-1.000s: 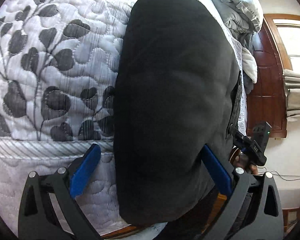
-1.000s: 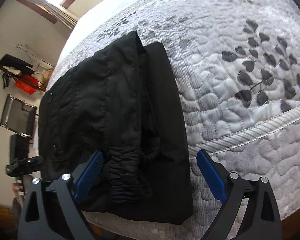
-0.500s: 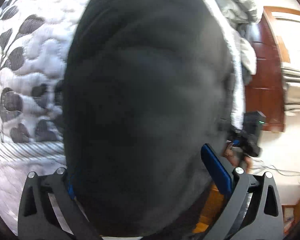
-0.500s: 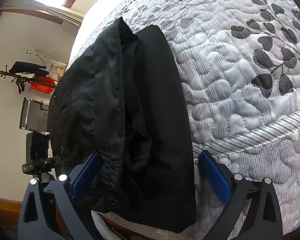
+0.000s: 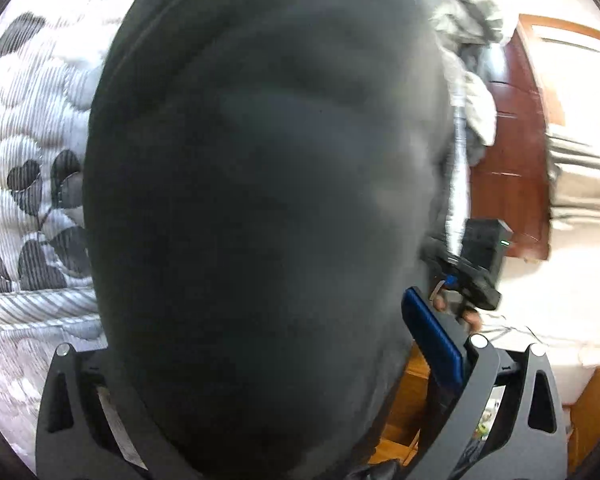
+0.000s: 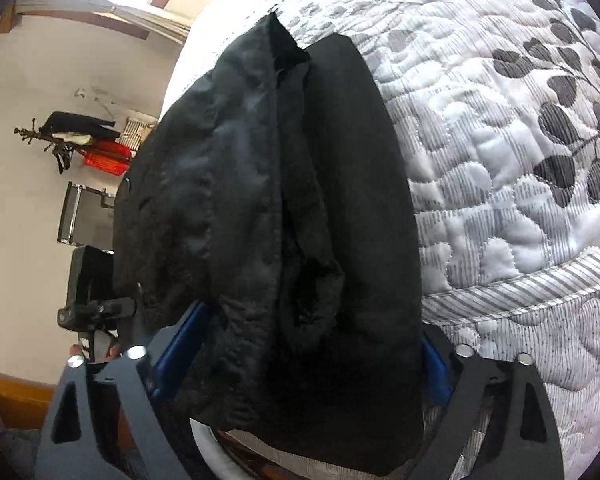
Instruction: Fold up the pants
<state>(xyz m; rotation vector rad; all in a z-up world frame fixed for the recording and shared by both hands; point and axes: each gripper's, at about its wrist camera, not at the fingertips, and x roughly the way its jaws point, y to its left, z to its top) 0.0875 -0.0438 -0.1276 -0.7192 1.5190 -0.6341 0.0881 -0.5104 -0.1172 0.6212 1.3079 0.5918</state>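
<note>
The black pants [image 6: 300,184] lie folded lengthwise on the quilted bed [image 6: 500,128], their near end hanging over the bed's edge. My right gripper [image 6: 308,340] straddles that near end. Its jaws are closing, with the bunched waistband between the blue pads [image 6: 180,340], and I see no firm pinch. In the left wrist view the pants [image 5: 260,200] fill most of the picture, close and blurred. My left gripper [image 5: 268,316] stands wide, the cloth between its fingers. Only its right pad [image 5: 432,344] shows; the cloth hides the other.
The other gripper, in a hand [image 5: 468,284], shows at the pants' right side. Crumpled grey bedding [image 5: 468,60] lies at the far end of the bed, with a wooden headboard [image 5: 508,152] behind. A clothes rack [image 6: 80,140] stands by the wall.
In the left wrist view the pants have slid left and come nearer, now covering the left pad. My right gripper has drawn closer to the pants' near end and its jaws have narrowed.
</note>
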